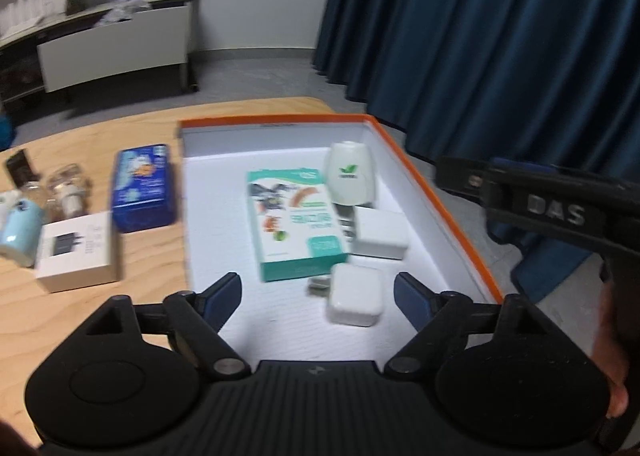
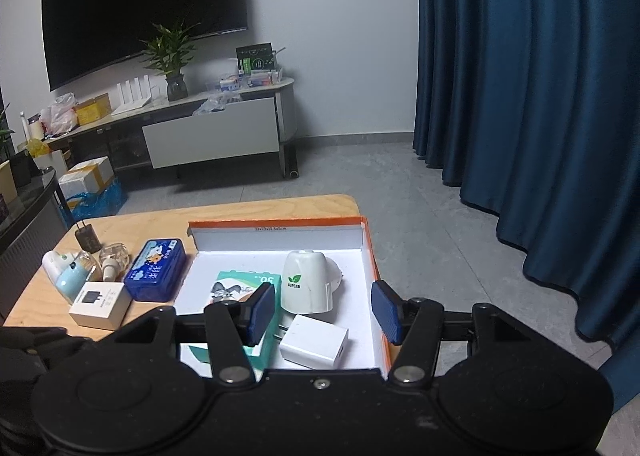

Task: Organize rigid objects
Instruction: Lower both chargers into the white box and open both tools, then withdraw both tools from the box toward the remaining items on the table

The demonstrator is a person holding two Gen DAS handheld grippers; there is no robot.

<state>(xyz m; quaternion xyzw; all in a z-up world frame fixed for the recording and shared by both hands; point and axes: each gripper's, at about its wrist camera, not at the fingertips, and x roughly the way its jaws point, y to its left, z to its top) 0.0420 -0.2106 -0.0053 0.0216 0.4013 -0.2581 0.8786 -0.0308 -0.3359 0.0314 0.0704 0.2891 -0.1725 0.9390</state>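
Note:
An orange-rimmed white box (image 1: pixel 436 192) (image 2: pixel 370 256) sits on the wooden table. Inside lie a teal carton (image 1: pixel 296 224) (image 2: pixel 236 288), a white device with a green leaf logo (image 1: pixel 350 174) (image 2: pixel 306 282) and two white chargers (image 1: pixel 354 294) (image 1: pixel 380 234), one of which shows in the right wrist view (image 2: pixel 314 342). My left gripper (image 1: pixel 318 292) is open and empty above the box's near end, over the nearer charger. My right gripper (image 2: pixel 324 310) is open and empty above the box's near right part.
Left of the box on the table (image 1: pixel 140 256) (image 2: pixel 160 220) lie a blue tin (image 1: pixel 144 188) (image 2: pixel 156 270), a white charger carton (image 1: pixel 76 252) (image 2: pixel 100 304), a light blue device (image 1: pixel 18 232) (image 2: pixel 72 280), clear bottles (image 1: pixel 66 188) (image 2: pixel 114 260) and a black plug (image 2: pixel 88 238). Blue curtains (image 2: pixel 540 96) hang right.

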